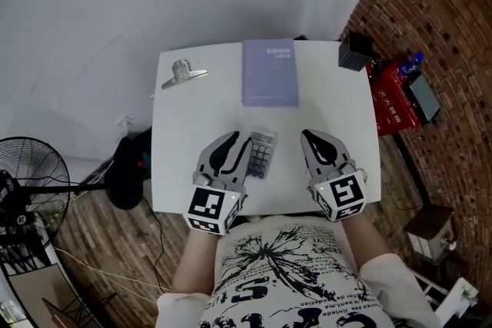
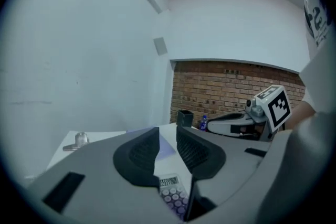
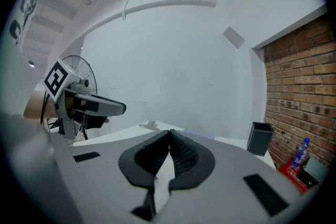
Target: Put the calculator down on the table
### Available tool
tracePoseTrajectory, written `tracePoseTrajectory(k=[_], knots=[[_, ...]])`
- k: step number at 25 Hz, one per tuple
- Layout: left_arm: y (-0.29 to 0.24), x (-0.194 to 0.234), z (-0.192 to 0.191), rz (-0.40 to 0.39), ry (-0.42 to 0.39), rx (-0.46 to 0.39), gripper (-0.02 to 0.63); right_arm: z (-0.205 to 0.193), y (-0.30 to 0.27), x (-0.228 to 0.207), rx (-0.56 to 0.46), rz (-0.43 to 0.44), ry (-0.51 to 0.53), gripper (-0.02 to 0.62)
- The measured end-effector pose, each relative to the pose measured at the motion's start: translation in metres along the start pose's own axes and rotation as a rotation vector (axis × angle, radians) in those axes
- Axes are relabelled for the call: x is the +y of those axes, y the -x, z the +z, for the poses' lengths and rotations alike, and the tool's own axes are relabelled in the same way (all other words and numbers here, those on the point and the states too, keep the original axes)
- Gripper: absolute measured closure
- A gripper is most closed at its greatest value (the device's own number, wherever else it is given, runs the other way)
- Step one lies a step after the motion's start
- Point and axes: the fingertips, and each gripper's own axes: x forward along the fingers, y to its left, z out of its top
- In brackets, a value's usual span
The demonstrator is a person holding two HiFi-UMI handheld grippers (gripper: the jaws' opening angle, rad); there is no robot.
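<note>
1. Table (image 1: pixel 184 134) is carrying the calculator (image 1: pixel 262 151), lying flat near the front edge, below the notebook (image 1: pixel 270 73)
2. Left gripper (image 1: pixel 240 140) is hovering just over it, jaws apart, gripping nothing; advice: withdraw straight up, so neither jaw is dragging it
3. Right gripper (image 1: pixel 307 136) is sitting closed, empty, well beside

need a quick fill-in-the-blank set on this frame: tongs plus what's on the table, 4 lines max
1. The left tongs are ____, with the calculator lying flat on the white table beside them.
2. The right tongs are ____, with nothing between them.
3. The notebook beyond the calculator has a ____ cover.
4. The black box stands at the table's far ____ corner.

Missing words: open; shut; purple; right
</note>
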Motion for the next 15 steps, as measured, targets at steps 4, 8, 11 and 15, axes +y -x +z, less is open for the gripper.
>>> tracePoseTrajectory(k=[4,8,11,15], knots=[[0.028,-0.006,0.035,-0.010,-0.053,-0.063,0.573,0.032,0.017,0.004,-0.057,-0.005,0.007,0.581],[0.048,-0.006,0.060,-0.013,-0.117,-0.113,0.592,0.064,0.029,0.008,-0.126,-0.029,0.046,0.581],[0.058,-0.005,0.069,-0.012,-0.145,-0.121,0.592,0.076,0.038,0.013,-0.164,-0.038,0.055,0.581],[0.062,-0.008,0.070,-0.028,-0.165,-0.126,0.592,0.079,0.045,0.018,-0.181,-0.041,0.073,0.581]])
